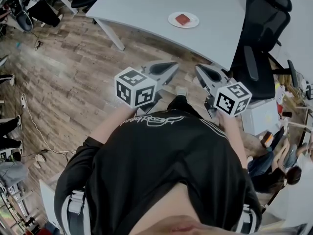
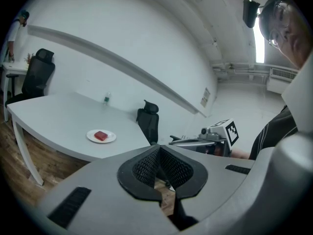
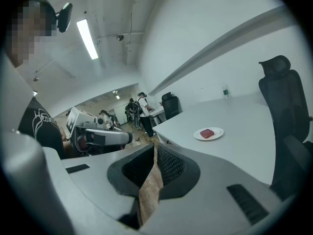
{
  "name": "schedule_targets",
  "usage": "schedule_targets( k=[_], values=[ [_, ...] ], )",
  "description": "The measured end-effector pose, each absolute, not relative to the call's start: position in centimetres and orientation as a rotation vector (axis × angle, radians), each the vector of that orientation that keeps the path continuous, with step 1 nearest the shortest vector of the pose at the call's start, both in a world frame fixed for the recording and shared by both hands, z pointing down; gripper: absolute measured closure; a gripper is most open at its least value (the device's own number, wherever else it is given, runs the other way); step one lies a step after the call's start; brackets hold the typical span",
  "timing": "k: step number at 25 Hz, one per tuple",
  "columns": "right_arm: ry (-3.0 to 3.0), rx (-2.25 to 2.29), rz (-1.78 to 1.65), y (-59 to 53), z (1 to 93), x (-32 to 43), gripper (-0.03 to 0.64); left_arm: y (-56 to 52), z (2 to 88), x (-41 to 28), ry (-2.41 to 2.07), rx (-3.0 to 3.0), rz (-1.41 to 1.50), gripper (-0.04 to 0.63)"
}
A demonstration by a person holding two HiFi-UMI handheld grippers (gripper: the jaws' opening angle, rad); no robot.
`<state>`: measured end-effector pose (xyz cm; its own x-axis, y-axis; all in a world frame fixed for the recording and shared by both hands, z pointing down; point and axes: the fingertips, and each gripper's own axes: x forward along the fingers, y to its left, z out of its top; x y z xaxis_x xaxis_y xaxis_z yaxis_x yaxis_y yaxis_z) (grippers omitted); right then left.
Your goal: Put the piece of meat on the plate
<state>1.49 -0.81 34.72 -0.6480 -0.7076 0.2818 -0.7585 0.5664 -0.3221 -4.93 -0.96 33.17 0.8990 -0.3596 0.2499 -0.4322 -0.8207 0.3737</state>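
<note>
A red piece of meat (image 1: 182, 19) lies on a small white plate (image 1: 192, 22) on the pale grey table (image 1: 146, 6), far ahead of me. It shows in the left gripper view as meat (image 2: 100, 135) on the plate (image 2: 91, 137). In the right gripper view it is meat (image 3: 207, 133) on the plate (image 3: 218, 131). My left gripper (image 1: 173, 65) and right gripper (image 1: 199, 69) are held side by side at waist height over the wooden floor, well short of the table. Both are shut with nothing between the jaws, as seen at the left gripper (image 2: 159, 149) and the right gripper (image 3: 155, 148).
A black office chair (image 1: 261, 31) stands at the table's right end. A small bottle (image 2: 106, 99) stands far back on the table. Cables and bags lie on the floor (image 1: 58, 67) at left. Several people sit at bottom right (image 1: 281, 173).
</note>
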Motion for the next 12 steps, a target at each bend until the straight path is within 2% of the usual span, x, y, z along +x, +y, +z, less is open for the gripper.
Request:
schedule_targets(
  k=[12],
  values=[
    [-2.664, 1.248, 0.636, -1.31, 35.05, 1.58, 0.594, -1.35, 33.48, -4.77, -0.578, 2.632, 0.244, 0.588]
  ],
)
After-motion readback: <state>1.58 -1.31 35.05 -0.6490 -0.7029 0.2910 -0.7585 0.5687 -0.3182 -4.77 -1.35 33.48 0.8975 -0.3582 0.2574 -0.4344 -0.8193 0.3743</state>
